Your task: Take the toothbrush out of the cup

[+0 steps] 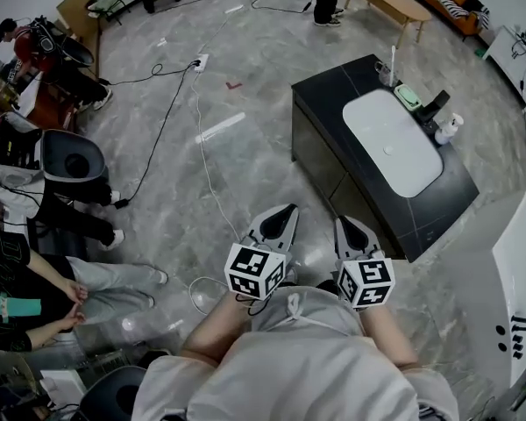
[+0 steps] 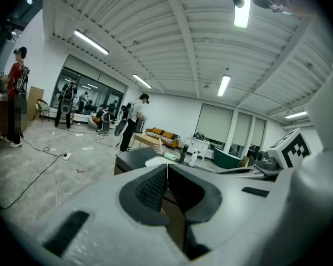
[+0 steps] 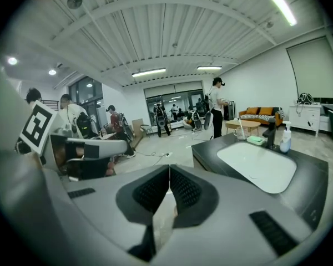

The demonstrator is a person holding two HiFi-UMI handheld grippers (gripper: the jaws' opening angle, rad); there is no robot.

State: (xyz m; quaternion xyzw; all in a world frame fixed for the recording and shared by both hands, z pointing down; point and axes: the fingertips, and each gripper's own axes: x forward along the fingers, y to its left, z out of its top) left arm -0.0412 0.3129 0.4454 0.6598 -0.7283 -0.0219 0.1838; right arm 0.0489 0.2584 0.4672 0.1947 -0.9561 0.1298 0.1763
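Note:
A white toothbrush [image 1: 392, 58] stands upright in a clear cup [image 1: 387, 76] at the far corner of a black counter [image 1: 333, 90]. The head view shows both grippers low near my body, well short of the counter. My left gripper [image 1: 288, 210] is shut with nothing in it, and so is my right gripper [image 1: 343, 223]. In the left gripper view the jaws [image 2: 167, 168] meet and the toothbrush [image 2: 160, 144] shows small and far beyond them. The right gripper view has closed jaws [image 3: 170, 170], with the cup [image 3: 240, 133] far off to the right.
A white basin [image 1: 392, 143] is sunk in the counter, with a green soap dish [image 1: 408, 96], a black faucet [image 1: 435, 105] and a white pump bottle [image 1: 448, 130] beside it. A white cabinet [image 1: 500, 296] stands at right. Seated people [image 1: 35, 279] and floor cables [image 1: 202, 160] lie left.

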